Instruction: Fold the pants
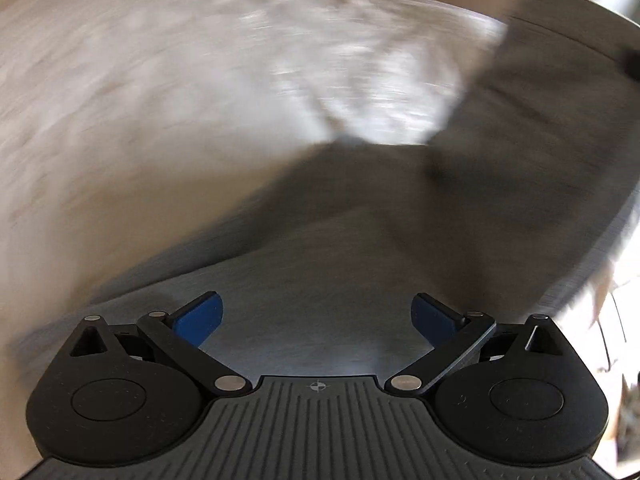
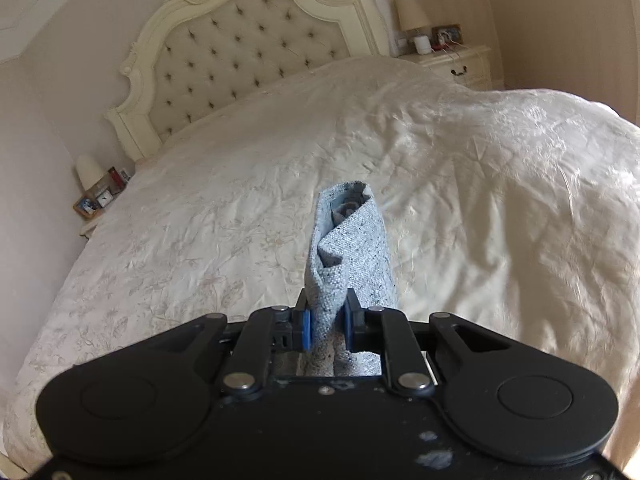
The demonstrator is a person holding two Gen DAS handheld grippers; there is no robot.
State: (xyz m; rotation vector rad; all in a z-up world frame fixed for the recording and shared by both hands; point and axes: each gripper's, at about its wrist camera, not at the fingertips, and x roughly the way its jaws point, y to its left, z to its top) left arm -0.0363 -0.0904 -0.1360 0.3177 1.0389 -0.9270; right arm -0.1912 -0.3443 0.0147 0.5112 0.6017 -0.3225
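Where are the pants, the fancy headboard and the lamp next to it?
pants (image 2: 352, 256): right wrist view, on the grey bunched cloth above the pads.
headboard (image 2: 248, 52): right wrist view, on its tufted panel.
lamp (image 2: 412, 12): right wrist view, on its shade.

Left gripper (image 1: 317, 316) angled steeply down, blue pads (image 1: 200, 316) spread wide apart, nothing between them. Right gripper (image 2: 327, 326) tilted moderately downward, jaws drawn close and pinching a bunched fold of pants (image 2: 348, 248).
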